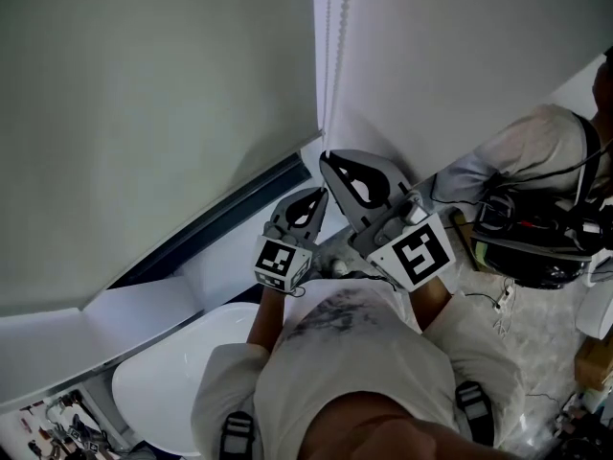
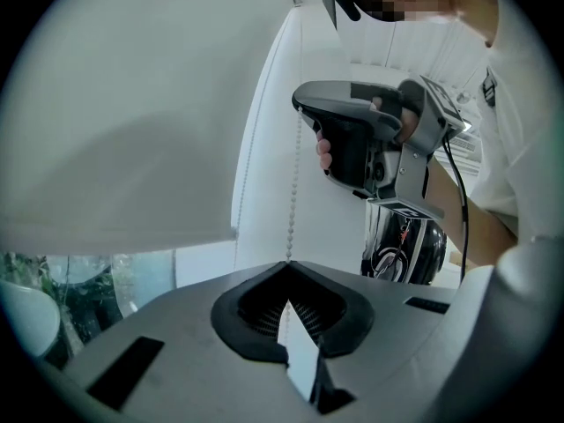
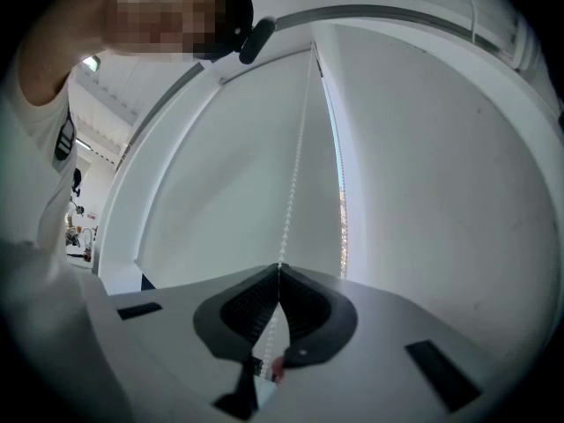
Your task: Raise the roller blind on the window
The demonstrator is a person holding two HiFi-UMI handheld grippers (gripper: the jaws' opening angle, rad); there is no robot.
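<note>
left gripper (image 2: 286, 264) and right gripper (image 3: 280, 268) are in front of the person's chest, right one higher. both jaw pairs are closed on the bead chain (image 2: 293, 192), which runs vert. thru each pad gap. each cube carries a black/white square marker. free chain run above the right gripper. roller blind (image 1: 144, 113) hangs left of the chain, with the hem horiz. and a glass strip (image 1: 220, 226) exposed below. white wall (image 1: 460, 46) is to the right.

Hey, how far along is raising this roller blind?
Early on. Done: only a low strip of glass shows under the hem of the roller blind. In hand: the left claw and the right claw are both shut on the bead chain. Left: the blind covers most of the glass, so much pulling remains.
</note>
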